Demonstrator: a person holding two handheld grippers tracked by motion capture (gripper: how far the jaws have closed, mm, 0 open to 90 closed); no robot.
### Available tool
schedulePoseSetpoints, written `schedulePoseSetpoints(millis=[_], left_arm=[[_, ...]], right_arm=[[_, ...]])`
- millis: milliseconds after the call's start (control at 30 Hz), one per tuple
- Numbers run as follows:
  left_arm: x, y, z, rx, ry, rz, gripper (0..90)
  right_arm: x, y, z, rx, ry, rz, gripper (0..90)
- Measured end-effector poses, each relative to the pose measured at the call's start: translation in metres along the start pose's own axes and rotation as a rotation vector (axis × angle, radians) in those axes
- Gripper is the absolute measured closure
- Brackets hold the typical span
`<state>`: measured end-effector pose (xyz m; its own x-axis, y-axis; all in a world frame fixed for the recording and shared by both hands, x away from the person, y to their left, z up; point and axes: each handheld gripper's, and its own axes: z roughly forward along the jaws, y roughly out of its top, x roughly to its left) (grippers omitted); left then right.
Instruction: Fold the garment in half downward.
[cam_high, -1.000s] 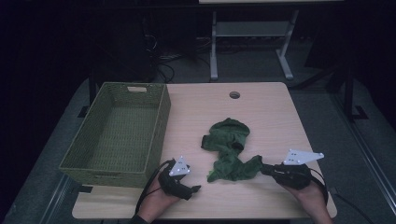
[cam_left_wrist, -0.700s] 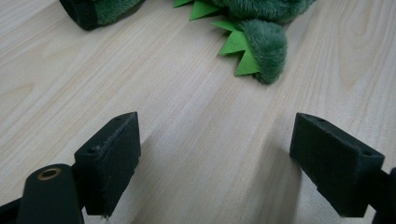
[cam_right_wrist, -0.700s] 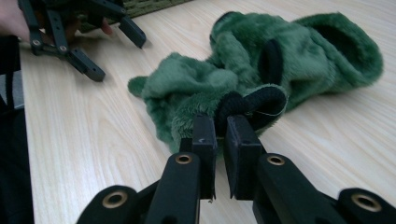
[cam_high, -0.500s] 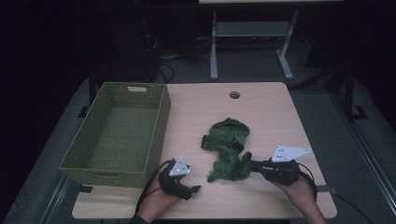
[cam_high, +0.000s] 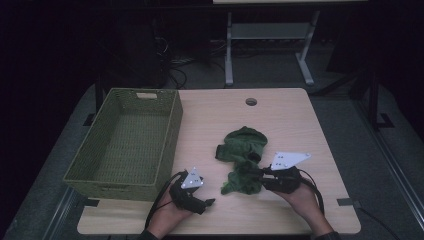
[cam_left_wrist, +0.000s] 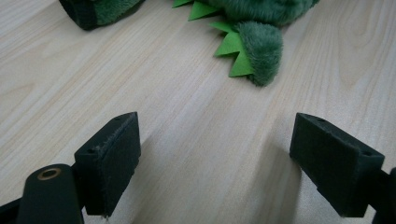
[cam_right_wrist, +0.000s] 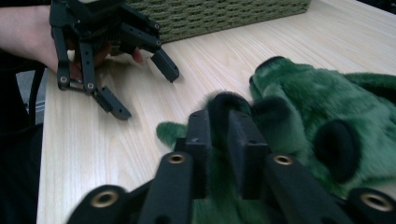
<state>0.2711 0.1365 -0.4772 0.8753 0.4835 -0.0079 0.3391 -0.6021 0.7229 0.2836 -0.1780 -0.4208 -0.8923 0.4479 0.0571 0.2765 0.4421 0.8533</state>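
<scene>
Right gripper: jaws have just been opening but stand close together, with dark-green plush pinched between the pads in the right gripper view; it grasps the plush toy at that toy's near part. It lies low over the table, near the front edge, right of centre.

Left gripper: jaws spread wide, nothing between them, resting near the front edge, just beside the basket's near right corner. The toy lies just ahead of it, apart.

Plush toy: dark green fur, bright green felt spikes, black patches. It is crumpled at the table's middle, toward the front. Its long axis runs from the front edge toward the far edge; which end is the head cannot be told.

Woven green basket: along the left edge.
</scene>
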Motion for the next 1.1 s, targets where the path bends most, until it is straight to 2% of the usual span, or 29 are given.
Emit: schedulePoseSetpoints(millis=[133,300,367,600,700,933,1100], left_arm=[[0.0,0.0,0.0,0.0,0.0,0.0,15.6],[0.0,0.0,0.0,0.0,0.0,-0.001,15.6],[0.0,0.0,0.0,-0.001,0.002,0.004,15.6],[0.0,0.0,0.0,0.002,0.001,0.006,15.6],[0.0,0.0,0.0,0.002,0.0,0.003,15.6],[0.0,0.0,0.0,0.002,0.0,0.004,15.6],[0.0,0.0,0.0,0.001,0.0,0.003,15.6]], right_arm=[[-0.002,0.006,0.001,-0.024,-0.007,0.011,71.4],[-0.011,0.007,-0.003,-0.052,-0.052,0.053,82.6],[-0.015,0.005,0.0,-0.042,-0.057,0.065,84.5],[-0.019,-0.007,0.034,0.055,-0.023,0.09,88.8],[-0.018,-0.012,0.046,0.128,-0.012,0.098,89.8],[-0.018,-0.02,0.052,0.173,-0.002,0.113,90.0],[-0.016,-0.02,0.052,0.173,-0.012,0.111,90.0]])
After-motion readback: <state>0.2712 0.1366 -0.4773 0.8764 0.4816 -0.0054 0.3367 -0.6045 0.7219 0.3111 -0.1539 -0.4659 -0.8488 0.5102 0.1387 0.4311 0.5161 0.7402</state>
